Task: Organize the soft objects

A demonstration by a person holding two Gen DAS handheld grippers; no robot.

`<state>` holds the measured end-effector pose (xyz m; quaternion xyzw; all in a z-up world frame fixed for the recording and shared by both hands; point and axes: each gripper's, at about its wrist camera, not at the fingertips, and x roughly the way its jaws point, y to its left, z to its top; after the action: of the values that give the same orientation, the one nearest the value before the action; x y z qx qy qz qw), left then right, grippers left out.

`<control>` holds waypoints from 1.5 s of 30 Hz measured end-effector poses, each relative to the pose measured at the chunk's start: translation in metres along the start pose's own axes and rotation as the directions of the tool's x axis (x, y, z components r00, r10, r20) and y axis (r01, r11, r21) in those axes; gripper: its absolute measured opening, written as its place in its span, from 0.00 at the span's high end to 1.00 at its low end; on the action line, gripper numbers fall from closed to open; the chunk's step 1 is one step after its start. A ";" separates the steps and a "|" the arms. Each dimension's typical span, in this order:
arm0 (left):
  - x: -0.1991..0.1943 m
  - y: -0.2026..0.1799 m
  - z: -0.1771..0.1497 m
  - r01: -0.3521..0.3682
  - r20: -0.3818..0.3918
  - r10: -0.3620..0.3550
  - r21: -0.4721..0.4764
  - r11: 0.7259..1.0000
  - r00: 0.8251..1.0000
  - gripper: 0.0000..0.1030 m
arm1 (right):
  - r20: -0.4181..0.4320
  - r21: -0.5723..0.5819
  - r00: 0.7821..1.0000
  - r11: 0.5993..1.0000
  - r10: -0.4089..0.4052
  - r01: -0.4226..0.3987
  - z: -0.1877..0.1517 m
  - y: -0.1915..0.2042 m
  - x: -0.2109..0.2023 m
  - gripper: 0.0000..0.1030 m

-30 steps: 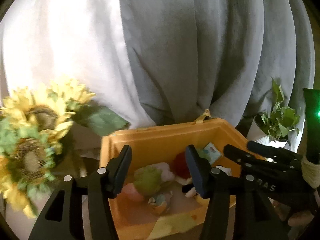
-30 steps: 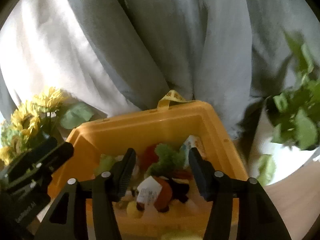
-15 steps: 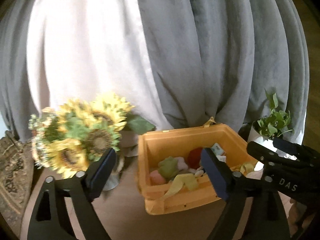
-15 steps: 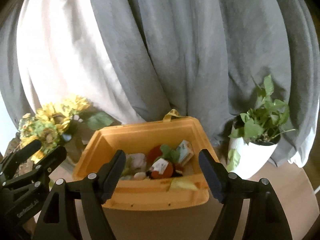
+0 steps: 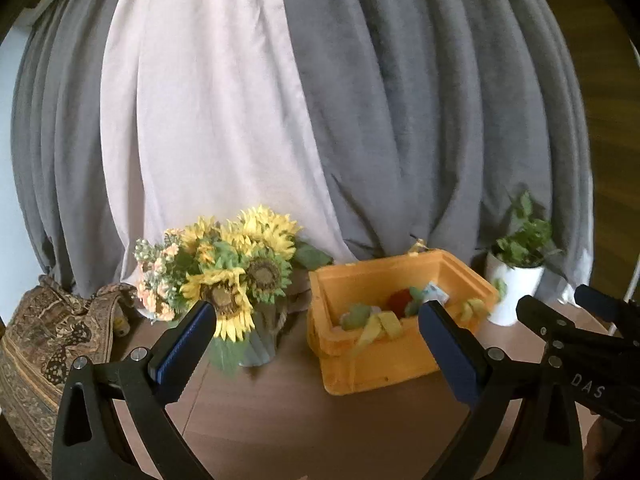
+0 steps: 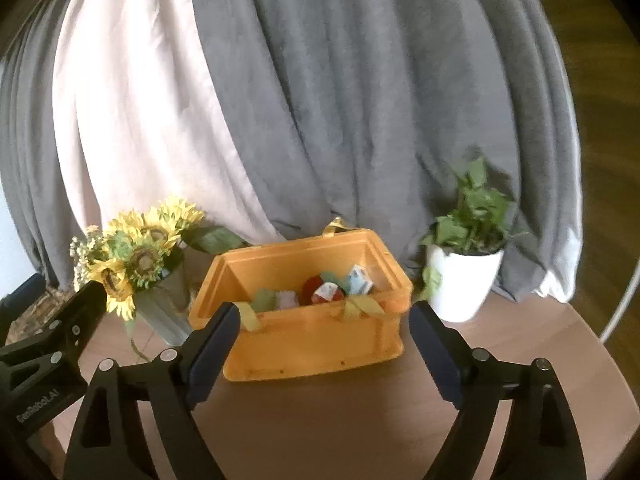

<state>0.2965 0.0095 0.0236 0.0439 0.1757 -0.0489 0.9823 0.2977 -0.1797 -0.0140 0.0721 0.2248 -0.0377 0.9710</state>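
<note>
**Both grippers wide, bin full**

Now the orange bin [image 6: 312, 344] stands on the brown round table [image 6: 360, 420], with soft toys [image 6: 320, 292] heaped inside it: a red one, a green one, a pale one and one with a white tag. Yellow-green straps [image 6: 362, 306] hang over its near rim. Both tools sit short of the bin. The left gripper [image 5: 316, 344] has just been opening its jaws and they stand spread wide, nothing between them. The right gripper [image 6: 324, 344] has likewise just been opening; its jaws are apart and empty, framing the bin's front wall from a distance. A vase of sunflowers [image 5: 236, 272] stands just left of the bin, a potted plant [image 6: 464, 272] in a white pot to its right. Grey and white curtains [image 6: 320, 100] hang behind. A patterned cloth [image 5: 48, 336] lies at the far left.
</note>
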 end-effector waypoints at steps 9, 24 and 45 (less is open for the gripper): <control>-0.056 -0.008 -0.015 0.047 0.003 -0.047 0.001 0.999 0.999 0.00 | 0.039 0.021 0.999 0.999 -0.025 0.024 -0.021 -0.004 -0.065 0.15; -0.175 -0.041 -0.046 0.024 0.036 -0.024 -0.012 1.000 0.999 0.00 | 0.096 -0.013 0.995 1.000 -0.009 0.011 -0.050 -0.038 -0.176 0.15; -0.272 -0.048 -0.071 -0.015 0.065 0.016 -0.007 1.000 0.998 0.00 | 0.142 -0.030 0.989 0.999 0.048 -0.044 -0.089 -0.050 -0.272 0.13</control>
<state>0.0129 -0.0086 0.0490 0.0406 0.1435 -0.0422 0.9879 0.0101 -0.2037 0.0215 0.0613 0.1537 -0.0173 0.9861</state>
